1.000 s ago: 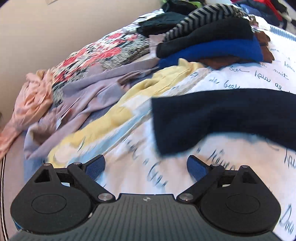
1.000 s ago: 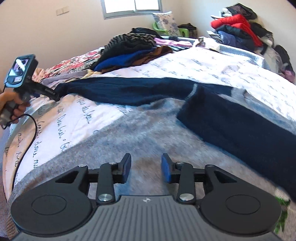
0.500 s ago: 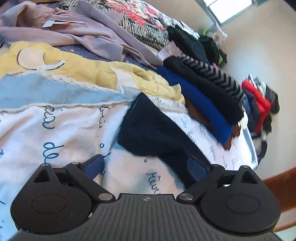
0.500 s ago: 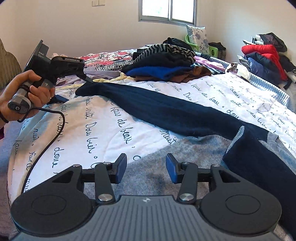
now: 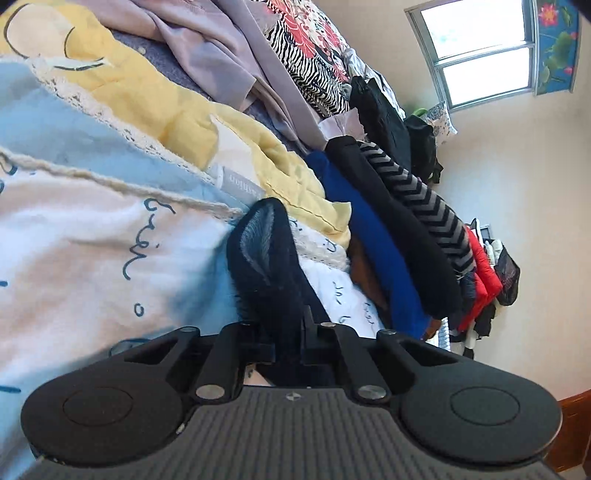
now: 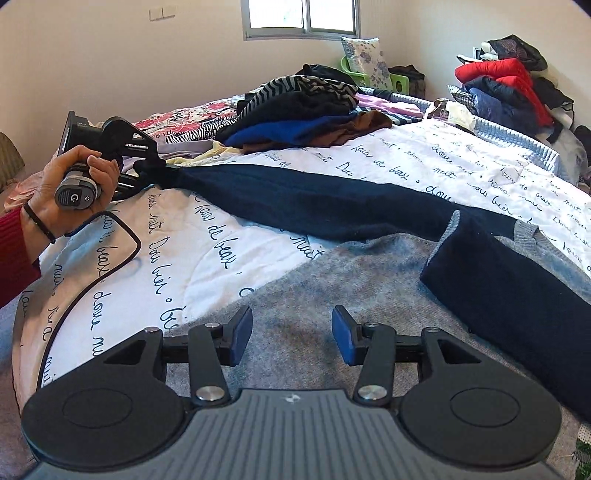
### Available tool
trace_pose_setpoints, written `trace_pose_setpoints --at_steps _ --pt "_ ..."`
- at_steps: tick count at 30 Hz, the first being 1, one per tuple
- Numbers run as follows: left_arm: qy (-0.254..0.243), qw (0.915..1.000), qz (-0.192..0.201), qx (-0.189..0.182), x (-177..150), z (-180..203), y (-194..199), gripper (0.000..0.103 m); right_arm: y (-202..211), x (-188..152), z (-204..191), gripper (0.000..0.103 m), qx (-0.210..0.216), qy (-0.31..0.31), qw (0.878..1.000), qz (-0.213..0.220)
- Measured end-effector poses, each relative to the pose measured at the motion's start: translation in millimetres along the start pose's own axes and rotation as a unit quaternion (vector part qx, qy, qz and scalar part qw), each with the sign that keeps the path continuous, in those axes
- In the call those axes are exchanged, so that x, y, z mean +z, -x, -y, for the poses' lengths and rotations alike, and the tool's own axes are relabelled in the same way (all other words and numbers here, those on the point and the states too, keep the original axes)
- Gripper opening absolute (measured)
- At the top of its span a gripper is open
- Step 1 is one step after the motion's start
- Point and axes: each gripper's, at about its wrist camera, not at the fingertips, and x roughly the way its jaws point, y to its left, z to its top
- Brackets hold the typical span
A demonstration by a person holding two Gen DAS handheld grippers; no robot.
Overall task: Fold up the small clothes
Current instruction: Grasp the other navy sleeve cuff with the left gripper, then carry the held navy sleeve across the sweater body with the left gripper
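Your left gripper (image 5: 288, 332) is clamped on the navy sleeve's (image 6: 314, 195) cuff, beside the clothes stack (image 6: 306, 110); your right gripper (image 6: 291, 339) stands apart, empty.

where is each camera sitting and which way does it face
Left wrist: on the left gripper, rolled sideways, looking along the bed at the navy sleeve clamped in its jaws; no hand shows.
Right wrist: on the right gripper, jaws open, facing across the bed toward the window; the left hand shows.
Shared: sleeve, folded pile, window.
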Motion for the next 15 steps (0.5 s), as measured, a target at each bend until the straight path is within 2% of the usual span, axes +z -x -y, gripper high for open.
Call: trace_pose_setpoints --at_steps 3,5,10,15 --pt "-0.058 0.9976 0.037 0.011 -4.4 11.2 5.9 0.008 -0.3 -3.5 2.1 0.047 -0.002 -0.004 1.000 -0.003" --pt "-0.114 0.9913 0.063 0.018 -10.2 25.6 11.0 0.007 1.3 -5.4 3.5 0.047 -0.001 -0.007 1.000 -0.005" --pt "-0.246 0.9608 0.124 0.029 -37.5 71.7 28.3 0.007 11.8 -11.2 7.6 0.047 -0.006 -0.010 1.000 0.000" --pt "-0.309 0.9419 0.130 0.021 -68.5 107.5 36.6 0.007 24.7 -14.2 21.8 0.047 -0.026 -0.034 0.999 0.018"
